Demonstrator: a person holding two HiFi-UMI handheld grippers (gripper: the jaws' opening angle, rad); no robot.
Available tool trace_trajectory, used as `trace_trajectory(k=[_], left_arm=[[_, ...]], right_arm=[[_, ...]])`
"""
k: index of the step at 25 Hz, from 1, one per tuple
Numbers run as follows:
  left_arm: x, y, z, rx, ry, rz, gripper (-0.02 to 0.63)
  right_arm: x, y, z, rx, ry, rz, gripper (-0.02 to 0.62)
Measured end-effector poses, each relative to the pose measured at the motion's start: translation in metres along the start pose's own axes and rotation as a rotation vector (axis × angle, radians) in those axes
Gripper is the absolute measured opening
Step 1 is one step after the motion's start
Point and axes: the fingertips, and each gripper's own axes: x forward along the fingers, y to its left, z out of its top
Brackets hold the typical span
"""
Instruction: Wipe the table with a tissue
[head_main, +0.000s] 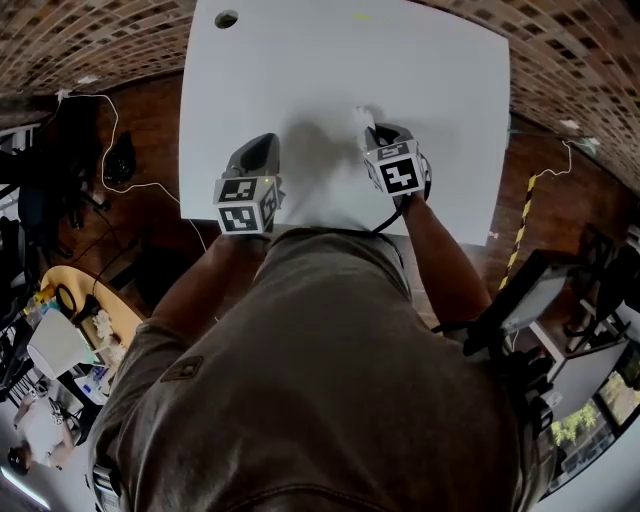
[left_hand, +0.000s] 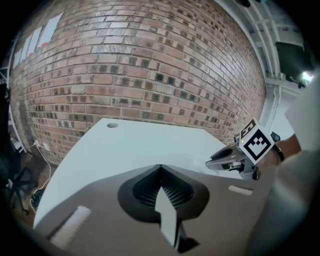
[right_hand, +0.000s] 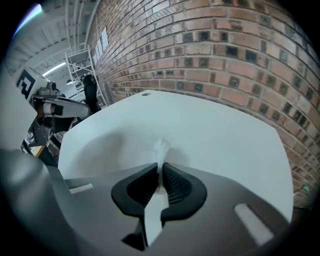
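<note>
Wall: one brick wall (left_hand: 140, 65), red-brown with scattered dark bricks, which we see behind the far edge of the desk in both gripper views.
Floor: dark wood floor (head_main: 150, 130) on both sides of the desk; we note one thin white cable (head_main: 110, 120) on the left and one yellow-and-black striped strip (head_main: 522, 225) on the right.
Desk: one white desk (head_main: 300, 70), its top plain and matte.
Person: one, seen from above, forearms reaching out over the near edge of the desk.
Grippers: we count two, each with a marker cube.
Left gripper (left_hand: 160, 167): fingers closed together with nothing between them, over the near left part of the desk.
Right gripper (right_hand: 161, 167): fingers closed on the tissue, just to the right of the left gripper and apart from it.
Tissue (right_hand: 161, 147): one, white and crumpled, pinched in the right fingers, its tuft poking out past the tips over the middle of the desk; we cannot tell whether it touches the top.
Hole (head_main: 226, 19): one round hole at the desk's far left corner.
</note>
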Motion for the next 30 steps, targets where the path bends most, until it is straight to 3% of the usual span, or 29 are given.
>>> trace_trajectory(k=[11, 30], left_arm=[[0.004, 0.002, -0.014, 0.039, 0.046, 0.068, 0.002], [-0.013, 0.007, -0.023, 0.017, 0.051, 0.086, 0.002]], right_arm=[[-0.01, -0.025, -0.018, 0.034, 0.001, -0.061, 0.038], [0.007, 0.063, -0.003, -0.103, 0.0, 0.109, 0.038]])
